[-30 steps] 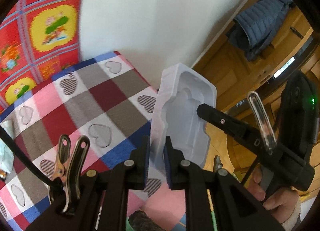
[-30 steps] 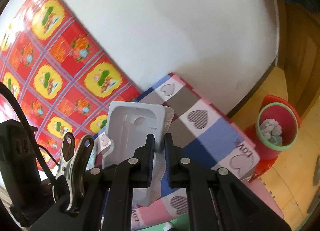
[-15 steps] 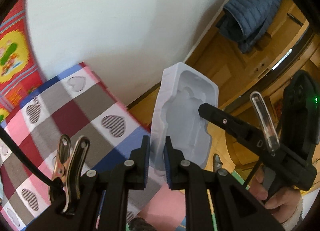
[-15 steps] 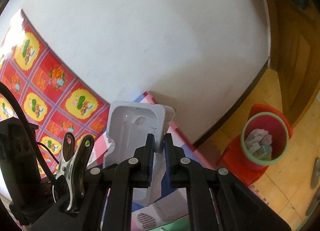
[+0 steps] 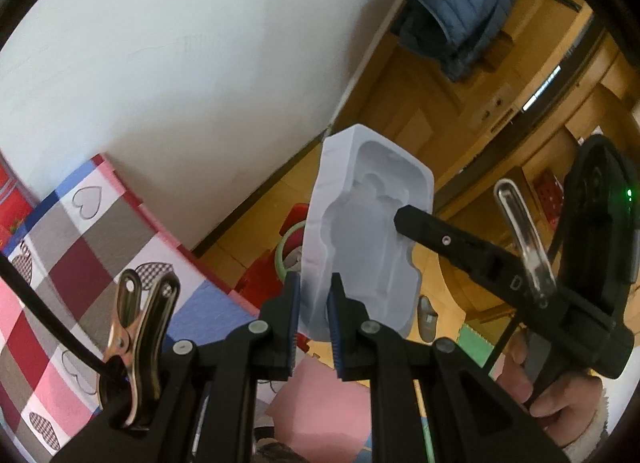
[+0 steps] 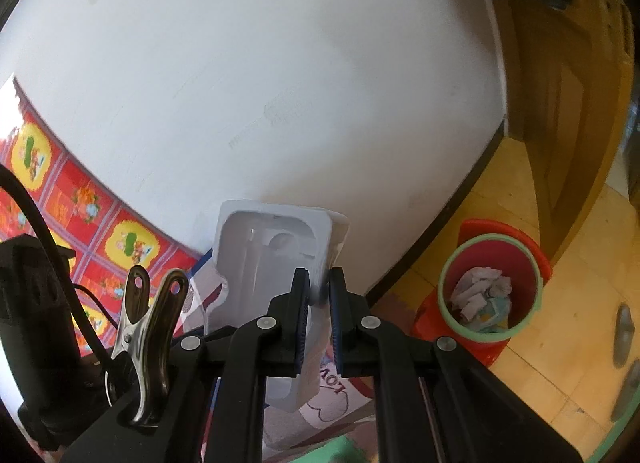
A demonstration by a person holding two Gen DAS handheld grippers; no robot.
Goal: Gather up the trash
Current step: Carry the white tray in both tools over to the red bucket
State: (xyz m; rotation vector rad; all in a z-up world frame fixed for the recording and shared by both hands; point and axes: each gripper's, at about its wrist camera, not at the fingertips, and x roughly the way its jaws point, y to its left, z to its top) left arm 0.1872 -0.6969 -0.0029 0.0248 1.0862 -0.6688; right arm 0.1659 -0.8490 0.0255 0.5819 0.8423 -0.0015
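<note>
1. Gripping one white moulded plastic tray (image 5: 360, 247) between them, both grippers hold it in the air, clear of any surface.
2. Left gripper (image 5: 314, 299): jaws nearly closed, blue pads pressed on the tray's lower left edge. The tray stands roughly upright ahead of the fingers, its hollow side facing the left wrist camera.
3. Right gripper (image 6: 319, 295): jaws nearly closed, pads pinching the tray (image 6: 272, 263) at its right rim. In the left wrist view, the right gripper (image 5: 404, 219) reaches in from the right, its finger tip meeting the tray's right edge. A hand (image 5: 556, 395) holds its handle at the lower right.
4. Red bin (image 6: 496, 287): stands on the yellow floor near the dark skirting board, lower right of the tray in the right wrist view. It has a green rim and contains crumpled paper (image 6: 480, 295). In the left wrist view, the bin (image 5: 292, 239) shows partly behind the tray's left edge.
5. Checked cloth with heart prints (image 5: 80, 247): covers a surface to the lower left, below the white wall (image 5: 200, 63).
6. Blue quilted jacket (image 5: 452, 11): hangs on wooden furniture at the upper right.
</note>
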